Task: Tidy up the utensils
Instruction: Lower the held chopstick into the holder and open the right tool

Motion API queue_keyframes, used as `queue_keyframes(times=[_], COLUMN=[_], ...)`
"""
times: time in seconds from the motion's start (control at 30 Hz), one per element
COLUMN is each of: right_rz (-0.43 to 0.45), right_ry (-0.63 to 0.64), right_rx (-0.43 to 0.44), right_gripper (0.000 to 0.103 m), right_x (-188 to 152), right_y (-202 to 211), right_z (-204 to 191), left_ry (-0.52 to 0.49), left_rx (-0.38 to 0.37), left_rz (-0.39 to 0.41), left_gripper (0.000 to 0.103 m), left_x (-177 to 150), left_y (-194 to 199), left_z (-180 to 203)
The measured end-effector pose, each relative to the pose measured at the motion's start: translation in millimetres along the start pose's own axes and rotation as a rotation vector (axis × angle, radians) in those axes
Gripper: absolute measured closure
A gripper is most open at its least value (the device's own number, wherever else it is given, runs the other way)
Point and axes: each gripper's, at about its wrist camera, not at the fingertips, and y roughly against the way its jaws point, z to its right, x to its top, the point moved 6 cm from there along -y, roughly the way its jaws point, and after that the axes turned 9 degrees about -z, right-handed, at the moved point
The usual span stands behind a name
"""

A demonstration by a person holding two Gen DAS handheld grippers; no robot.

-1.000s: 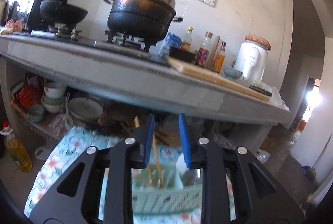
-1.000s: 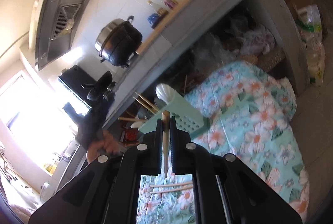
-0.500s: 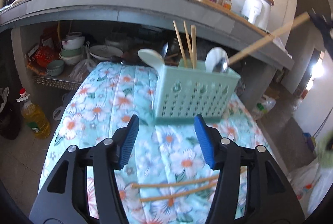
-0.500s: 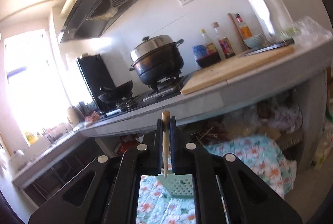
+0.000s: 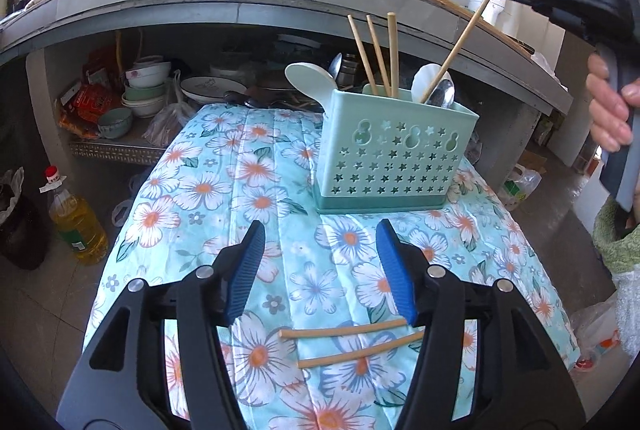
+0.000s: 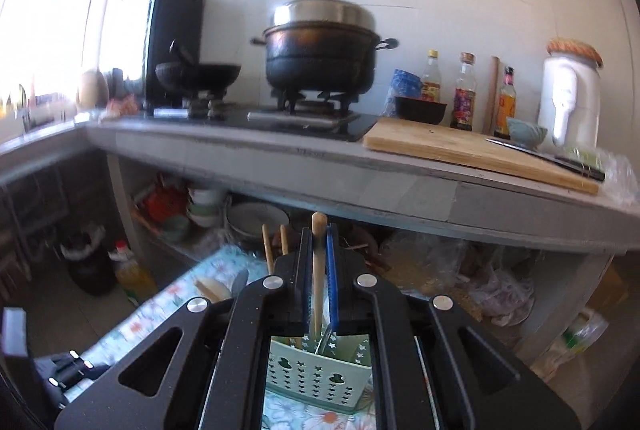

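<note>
Caddy point(image 5: 396, 154): matt mint plastic, punched with star and gourd holes
Chopsticks point(image 5: 352, 340): plain pale wood, unvarnished, smooth
Cloth point(image 5: 224, 186): soft printed fabric with flowers, slightly creased
Left gripper point(image 5: 320, 270): matt black plastic arms, ribbed blue rubbery pads, shiny metal screws
Spoon point(image 5: 440, 96): polished metal, mirror-bright
Pot point(image 6: 320, 58): sooty rough black body, brushed steel lid
Cutting board point(image 6: 476, 150): bare light wood
Counter point(image 6: 320, 170): grey, dull, worn stone-like surface

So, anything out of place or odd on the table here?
Two chopsticks lie loose on the floral cloth between the left gripper's open jaws, not in the green utensil basket. The right gripper holds another chopstick above the basket.
</note>
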Motion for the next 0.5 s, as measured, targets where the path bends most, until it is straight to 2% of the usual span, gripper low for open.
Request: queue_keyframes(times=[0.1,0.2,0.3,0.5], right_rz=[-0.062,-0.079,-0.074,-0.031], right_ry=[0.109,0.136,0.075,-0.079], right_rx=[-0.001,-0.001,0.044,0.194], right_gripper=[0.096,0.090,0.080,0.074], right_x=[-14.7,-22.2,-21.5,-16.3], right_y=[-15.2,-18.1,-9.6,24.4], right_z=[-27.0,-36.1,-27.3,0.4], left_ry=[0.003,0.004,0.004,-0.007], left_rx=[0.001,0.005,0.003,-0.004], left_rz=[-0.008,-0.012,-0.013,-0.019], left_gripper=[0.048,0.048,0.048,0.048], left_x=[-1.1,-2.7,-4.1,-7.3], left_y=[-1.5,-1.8,-0.8,0.5], left_z=[-3.1,-4.8,-5.1,-2.6])
